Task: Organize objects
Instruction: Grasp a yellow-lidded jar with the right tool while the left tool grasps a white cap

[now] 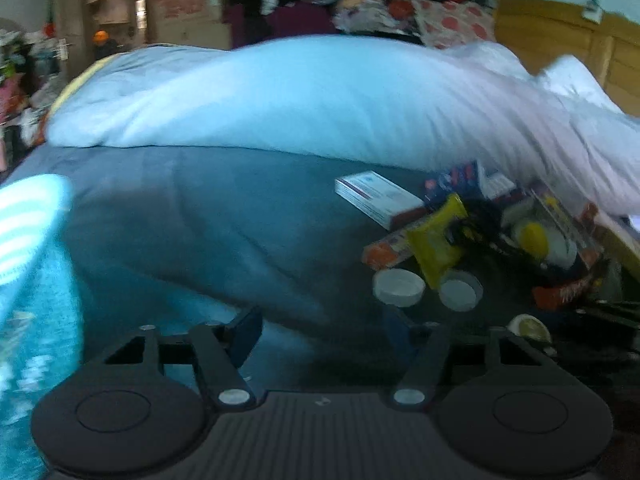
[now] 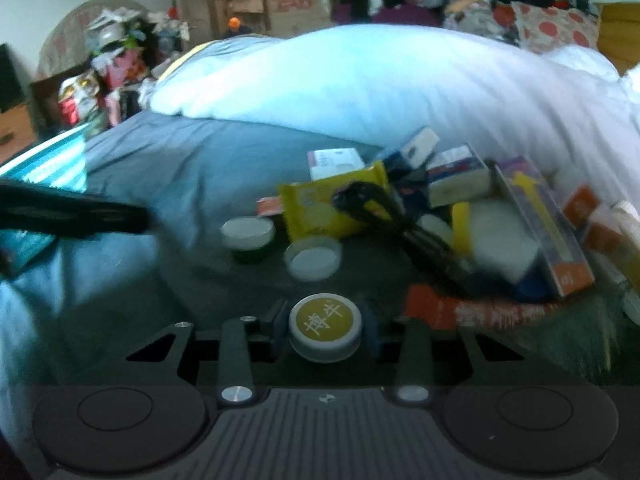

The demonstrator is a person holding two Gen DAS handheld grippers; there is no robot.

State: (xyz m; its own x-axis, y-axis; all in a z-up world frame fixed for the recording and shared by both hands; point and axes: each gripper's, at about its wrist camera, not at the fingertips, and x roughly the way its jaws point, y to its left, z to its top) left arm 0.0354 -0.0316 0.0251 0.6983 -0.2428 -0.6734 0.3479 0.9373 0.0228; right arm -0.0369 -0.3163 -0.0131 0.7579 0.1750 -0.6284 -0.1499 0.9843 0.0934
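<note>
A jumble of small goods lies on the grey bed sheet (image 2: pixel 180 168): boxes, a yellow packet (image 2: pixel 332 204), a black cord (image 2: pixel 400 220) and two white round tubs (image 2: pixel 248 234) (image 2: pixel 314 260). My right gripper (image 2: pixel 325 328) is at the pile's near edge, its pads pressed on either side of a small round tin with a yellow lid (image 2: pixel 325 322). My left gripper (image 1: pixel 320 334) hangs open over bare sheet to the left of the pile, with nothing between its fingers. From there I see the white tubs (image 1: pixel 399 286), the yellow packet (image 1: pixel 436 236) and a white box (image 1: pixel 378 198).
A bulky white duvet (image 1: pixel 320 100) lies across the bed behind the pile. A teal striped bag (image 1: pixel 28 220) stands at the left edge. A dark blurred shape (image 2: pixel 80 212) reaches in from the left in the right wrist view. Clutter and cartons fill the room behind.
</note>
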